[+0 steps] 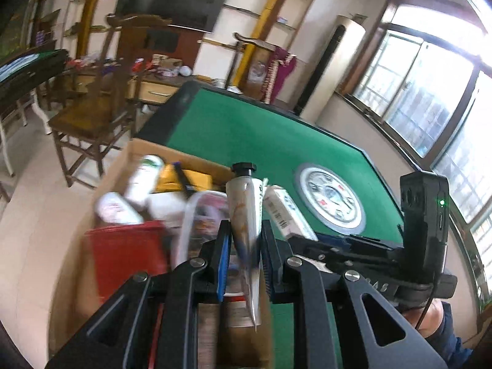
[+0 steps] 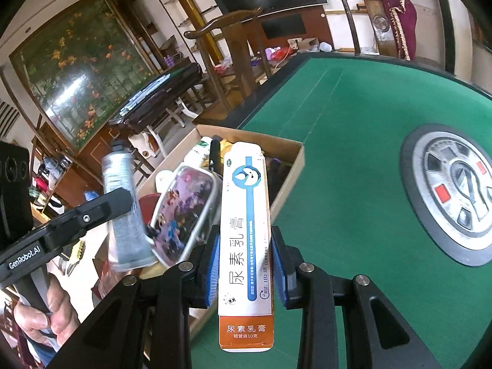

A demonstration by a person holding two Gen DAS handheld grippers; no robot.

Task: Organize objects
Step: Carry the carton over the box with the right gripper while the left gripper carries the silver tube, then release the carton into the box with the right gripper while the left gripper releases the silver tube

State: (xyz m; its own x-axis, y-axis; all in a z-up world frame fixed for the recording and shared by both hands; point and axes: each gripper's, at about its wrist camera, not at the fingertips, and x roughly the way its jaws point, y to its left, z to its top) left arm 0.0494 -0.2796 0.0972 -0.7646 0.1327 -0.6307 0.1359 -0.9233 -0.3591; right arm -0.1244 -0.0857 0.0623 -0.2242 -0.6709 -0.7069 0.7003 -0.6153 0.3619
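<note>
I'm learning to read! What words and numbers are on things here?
"尿素乳膏", written large up the white box held in the right gripper.
"尿素乳膏" and "铝管装10克" on its orange end.
"GenRobot.AI" on the left gripper's arm.
The box's small print and the tube are too blurred to read.

Ointment carton (image 2: 245, 246) in the right gripper (image 2: 246, 261): vertical blue characters "尿素乳膏" on the white face; orange base band repeats "尿素乳膏", with "铝管装10克" beneath in smaller print. Smaller print on the carton too fine to read. Left gripper (image 2: 61, 233) arm, seen from the right wrist view: white lettering "GenRobot.AI".
</note>
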